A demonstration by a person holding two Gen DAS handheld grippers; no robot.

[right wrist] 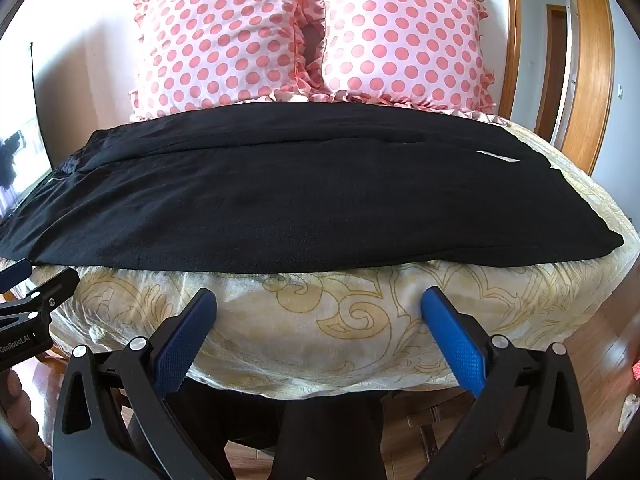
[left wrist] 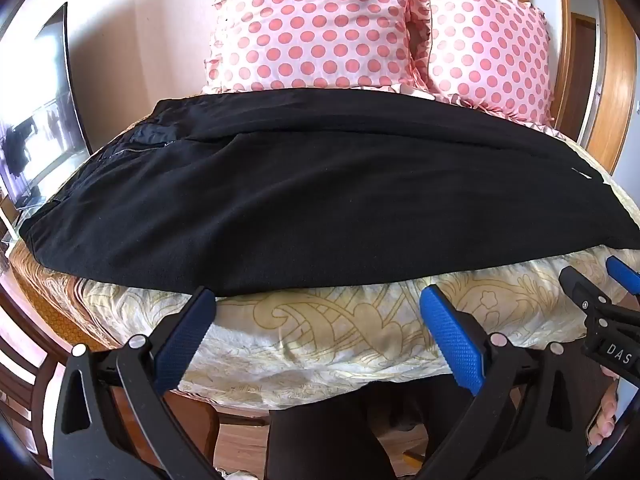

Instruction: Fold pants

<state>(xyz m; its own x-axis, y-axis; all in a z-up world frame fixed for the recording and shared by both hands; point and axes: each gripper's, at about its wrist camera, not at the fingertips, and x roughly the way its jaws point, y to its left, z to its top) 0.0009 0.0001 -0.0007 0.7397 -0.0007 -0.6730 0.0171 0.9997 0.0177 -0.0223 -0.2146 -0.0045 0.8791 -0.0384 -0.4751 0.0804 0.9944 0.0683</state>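
Black pants [left wrist: 312, 188] lie flat across the cream patterned cloth [left wrist: 340, 328], folded lengthwise, waist and zip at the left, leg ends at the right. They also show in the right wrist view [right wrist: 304, 200]. My left gripper [left wrist: 316, 296] is open and empty, just in front of the pants' near edge; its left fingertip [left wrist: 204, 296] is at that edge. My right gripper [right wrist: 320, 300] is open and empty, a little short of the near edge. The right gripper also shows at the right edge of the left wrist view [left wrist: 600, 292].
Two pink polka-dot pillows [left wrist: 312, 24] [right wrist: 400, 36] lean against the wall behind the pants. A TV screen [left wrist: 44, 112] stands at the far left. A wooden door frame [right wrist: 592, 60] is at the right. The surface's front edge [right wrist: 320, 388] drops off below the grippers, with wooden floor beneath.
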